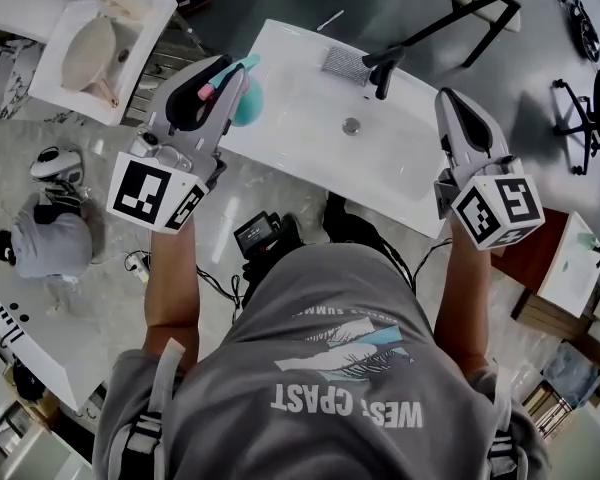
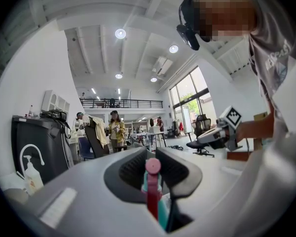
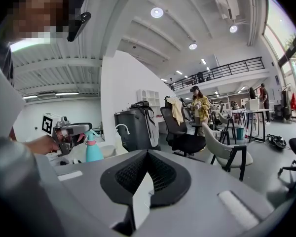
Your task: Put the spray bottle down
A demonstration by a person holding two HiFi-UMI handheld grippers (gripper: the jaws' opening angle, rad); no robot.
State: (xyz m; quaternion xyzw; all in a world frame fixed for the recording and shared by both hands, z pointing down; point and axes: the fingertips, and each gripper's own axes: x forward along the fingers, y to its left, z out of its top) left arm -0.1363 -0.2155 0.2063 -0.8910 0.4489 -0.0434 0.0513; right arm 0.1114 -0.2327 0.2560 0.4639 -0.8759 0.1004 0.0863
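My left gripper (image 1: pixel 232 76) is shut on a teal spray bottle (image 1: pixel 248 100) with a pink trigger head, and holds it over the left edge of the white sink (image 1: pixel 300 138). In the left gripper view the pink head (image 2: pixel 152 166) stands upright between the black pads (image 2: pixel 130 169), with the teal body (image 2: pixel 163 215) below it. The right gripper view shows the same bottle (image 3: pixel 92 149) at far left in the left gripper (image 3: pixel 71 132). My right gripper (image 1: pixel 452 100) hovers at the sink's right edge, its jaws closed (image 3: pixel 148 154) with nothing seen between the pads.
A black faucet (image 1: pixel 383 68) and a drain (image 1: pixel 351 125) sit in the sink, with a grey ribbed pad (image 1: pixel 344 63) behind them. A second white basin (image 1: pixel 95 53) stands at the far left. Chairs (image 3: pixel 187 132) and a person (image 3: pixel 203 110) are in the room beyond.
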